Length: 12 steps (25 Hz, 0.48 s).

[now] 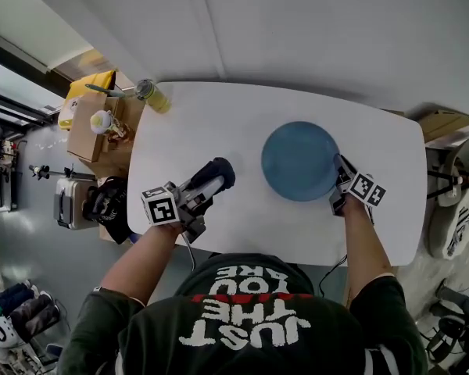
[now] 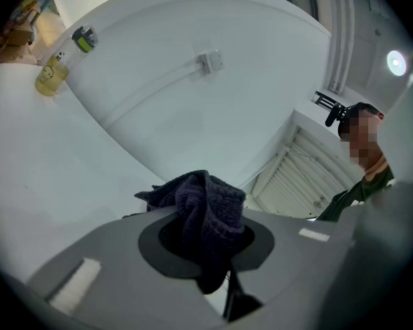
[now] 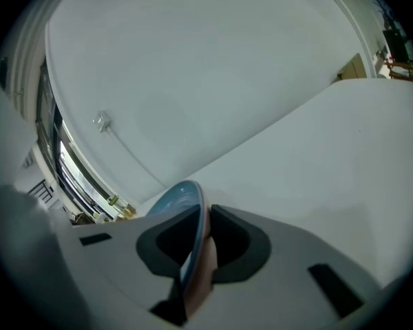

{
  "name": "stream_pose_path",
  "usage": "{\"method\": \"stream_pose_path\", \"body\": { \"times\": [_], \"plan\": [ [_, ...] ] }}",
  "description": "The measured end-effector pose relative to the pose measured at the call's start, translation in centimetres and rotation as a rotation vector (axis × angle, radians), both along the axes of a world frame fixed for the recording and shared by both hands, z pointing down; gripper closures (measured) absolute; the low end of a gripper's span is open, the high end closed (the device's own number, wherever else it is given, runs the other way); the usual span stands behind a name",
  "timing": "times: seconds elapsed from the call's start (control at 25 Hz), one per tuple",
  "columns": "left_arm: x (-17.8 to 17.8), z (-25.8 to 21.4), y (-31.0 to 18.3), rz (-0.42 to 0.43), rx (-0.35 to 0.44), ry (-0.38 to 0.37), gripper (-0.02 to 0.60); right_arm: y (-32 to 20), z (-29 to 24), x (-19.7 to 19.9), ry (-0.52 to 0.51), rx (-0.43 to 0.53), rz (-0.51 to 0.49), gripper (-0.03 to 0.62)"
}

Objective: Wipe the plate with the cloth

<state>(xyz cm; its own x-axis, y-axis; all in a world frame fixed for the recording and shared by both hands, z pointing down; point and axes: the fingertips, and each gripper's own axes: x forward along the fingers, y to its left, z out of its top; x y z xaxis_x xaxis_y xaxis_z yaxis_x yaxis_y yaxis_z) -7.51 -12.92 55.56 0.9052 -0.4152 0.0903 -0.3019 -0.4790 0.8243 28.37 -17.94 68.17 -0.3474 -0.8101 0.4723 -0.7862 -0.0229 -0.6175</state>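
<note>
Pinning the blue plate point(image 1: 299, 161) by its right rim, the right gripper point(image 1: 340, 176) keeps its fingers clamped there, apparently steadying it on the desk point(image 1: 219, 116). Left of the plate, the left gripper point(image 1: 213, 183) has its fingers squeezing the dark cloth point(image 1: 221, 168), ready for wiping.

The only words stand on the person's dark shirt point(image 1: 242, 319), in big white letters. In the head view they are upside down. The biggest line says "JUST THE". The next line seems to say "YOU", and the smallest line says "ARE". The yellow bottle point(image 2: 51, 74) has what looks like a small smiley face on it. Its label is too small to read.
</note>
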Motion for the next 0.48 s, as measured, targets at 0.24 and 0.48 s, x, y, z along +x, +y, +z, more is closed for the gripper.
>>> {"method": "stream_pose_path", "body": {
  "times": [0.24, 0.48],
  "plan": [
    [0.4, 0.2, 0.7, 0.012, -0.007, -0.004, 0.528, 0.1, 1.3, 0.3, 0.112, -0.026, 0.029, 0.560],
    [-0.2, -0.2, 1.4, 0.016, 0.007, 0.006, 0.528, 0.1, 2.2, -0.2, 0.311, -0.112, -0.042, 0.531]
  ]
}}
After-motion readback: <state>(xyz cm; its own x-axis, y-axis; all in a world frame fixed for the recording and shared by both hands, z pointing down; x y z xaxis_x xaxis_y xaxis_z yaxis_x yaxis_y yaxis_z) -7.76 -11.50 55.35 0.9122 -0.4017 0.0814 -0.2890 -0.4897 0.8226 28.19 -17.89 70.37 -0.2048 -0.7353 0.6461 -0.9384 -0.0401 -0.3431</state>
